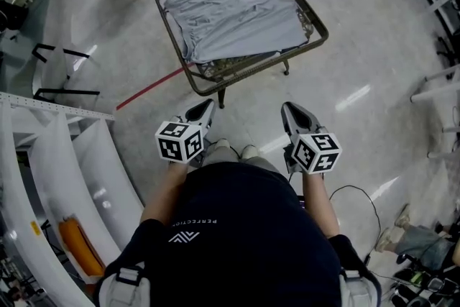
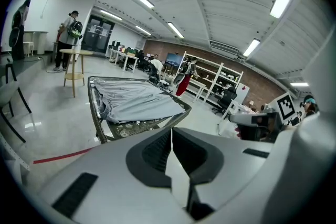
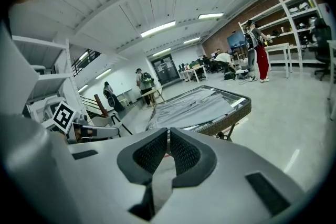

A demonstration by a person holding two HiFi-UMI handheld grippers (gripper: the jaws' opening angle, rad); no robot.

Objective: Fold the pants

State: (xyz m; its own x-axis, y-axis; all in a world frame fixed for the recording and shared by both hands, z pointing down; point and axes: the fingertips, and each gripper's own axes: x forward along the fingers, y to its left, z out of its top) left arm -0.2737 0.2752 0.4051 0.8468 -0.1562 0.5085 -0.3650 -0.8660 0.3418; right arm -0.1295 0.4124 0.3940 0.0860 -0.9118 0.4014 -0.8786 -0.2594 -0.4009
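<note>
Grey pants (image 1: 233, 11) are lying spread over most of the wire-rimmed table (image 1: 319, 25) in the head view, flattish, with the left edge bunching a little. The person is standing well back from the table and holding the left gripper (image 1: 208, 107) and right gripper (image 1: 287, 108) low in front of the body, both pointing toward it and neither touching the cloth. In the left gripper view the jaws are sitting pressed together with nothing between them, and the pants are showing far ahead on the table. The right gripper view is giving the same read: jaws closed, empty, pants on the table well beyond the tips. Whether one fold is already in the cloth I cannot tell. Judging from this, no fold is being worked now; either the start or the finish is looking likely.
</note>
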